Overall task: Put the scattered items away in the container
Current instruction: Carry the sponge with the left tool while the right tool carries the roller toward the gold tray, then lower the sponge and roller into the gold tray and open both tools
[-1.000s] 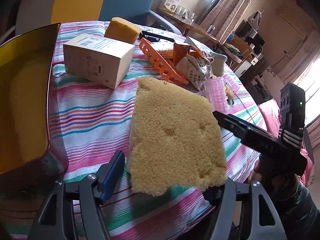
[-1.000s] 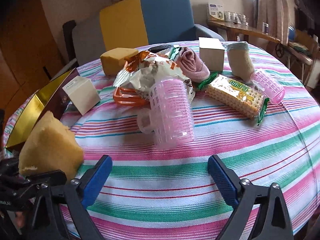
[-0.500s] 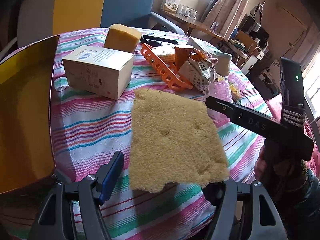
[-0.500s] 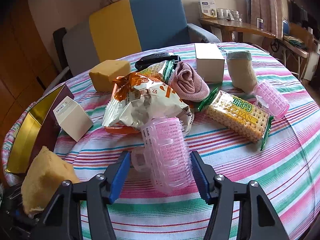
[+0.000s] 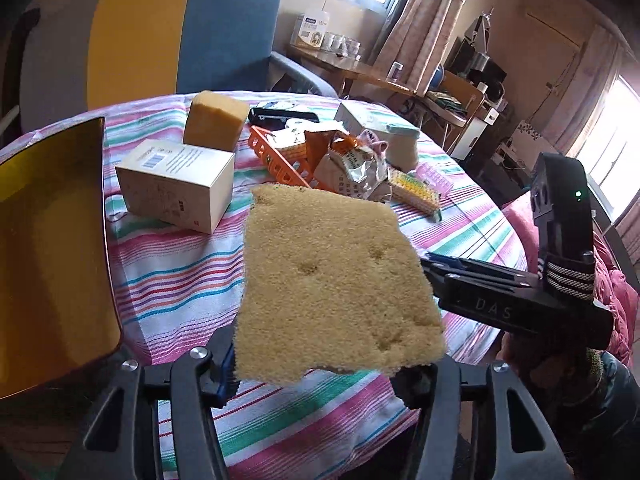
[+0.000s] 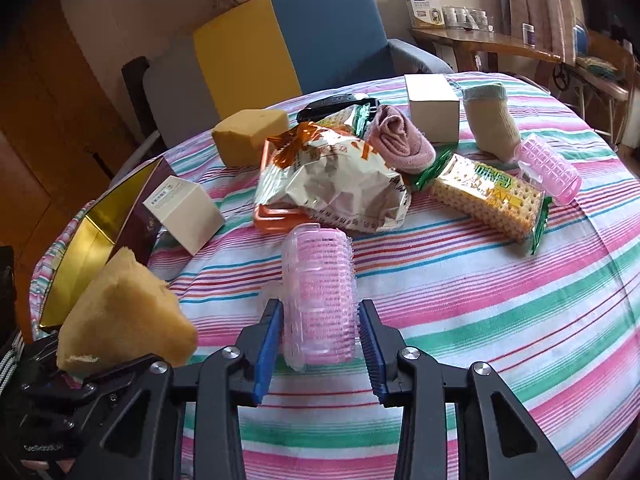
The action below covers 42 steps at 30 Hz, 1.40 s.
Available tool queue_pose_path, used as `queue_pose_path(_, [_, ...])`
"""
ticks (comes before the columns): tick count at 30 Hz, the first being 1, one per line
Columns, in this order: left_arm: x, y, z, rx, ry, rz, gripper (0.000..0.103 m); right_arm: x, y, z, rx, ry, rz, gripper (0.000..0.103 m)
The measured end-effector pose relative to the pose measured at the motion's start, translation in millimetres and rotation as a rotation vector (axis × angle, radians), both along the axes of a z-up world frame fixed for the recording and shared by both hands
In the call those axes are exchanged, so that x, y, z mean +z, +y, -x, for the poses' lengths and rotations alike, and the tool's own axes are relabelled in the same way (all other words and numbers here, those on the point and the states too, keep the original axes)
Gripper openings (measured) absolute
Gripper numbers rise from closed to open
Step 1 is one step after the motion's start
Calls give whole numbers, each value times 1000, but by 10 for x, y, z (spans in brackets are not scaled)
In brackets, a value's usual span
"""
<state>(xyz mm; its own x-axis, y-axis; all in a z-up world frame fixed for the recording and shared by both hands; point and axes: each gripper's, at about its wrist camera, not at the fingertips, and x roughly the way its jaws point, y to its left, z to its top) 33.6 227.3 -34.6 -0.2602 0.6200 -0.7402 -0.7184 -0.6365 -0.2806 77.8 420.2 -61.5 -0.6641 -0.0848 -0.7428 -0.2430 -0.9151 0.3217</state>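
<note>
Our right gripper [image 6: 318, 344] is closing on the pink hair roller [image 6: 319, 292], its blue pads now at the roller's sides where a second ago they stood wide apart with nothing between them. Our left gripper [image 5: 320, 364] tightens on the yellow sponge [image 5: 336, 288], lifted off the striped tablecloth [image 5: 176, 256] beside the gold container [image 5: 48, 248]. Both items look ready to go in.

"das" on right tongs [image 5: 430, 264]

The sponge [image 5: 336, 284] hides my left pads; the gold box [image 5: 48, 240] runs off frame.
</note>
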Motion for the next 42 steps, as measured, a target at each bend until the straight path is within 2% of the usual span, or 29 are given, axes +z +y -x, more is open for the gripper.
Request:
queue_pose_path(3, [89,-89,-11,17,32,-11,59,64,-112,-47,25,22,28,37])
queue_pose_path(8, [190,-307,58,67,36,-46,59,171,-331,-17,67,34,-16,36])
queue_pose_path(13, [346,-669,165,160,49,-101,60,345,-489,30,108,63,-22,35])
queue_pose_path(18, [475,-1078,357,277,76,-140,60,656,-759,189,190,129,-13,35])
queue_pose_path(22, [486,-1421,591,395,84,-132,60,869,-1088,448,283,172,7,35])
queue_pose_path(26, [421,-1697,803,488,89,-88,60,941,-1489,784,353,176,15,35])
queue_pose_path(30, [289,-1876,953,542,77,-29,61,856,-1810,1084,384,142,44,38])
queue_pose_path(34, [141,-2002,1041,574,33,-25,65,724,-2002,1246,393,100,61,39])
queue_pose_path(35, [113,-2040,1014,583,25,-26,66,706,-2019,1259,396,98,57,41])
queue_pose_path(37, [64,-2092,1021,595,8,-35,71,672,-2062,1266,405,96,62,59])
queue_pose_path(41, [4,-2201,1012,634,-12,-44,82,657,-2076,1237,402,108,65,71])
queue_pose_path(42, [-6,-2224,1002,646,-16,-48,83,661,-2063,1213,397,115,65,79])
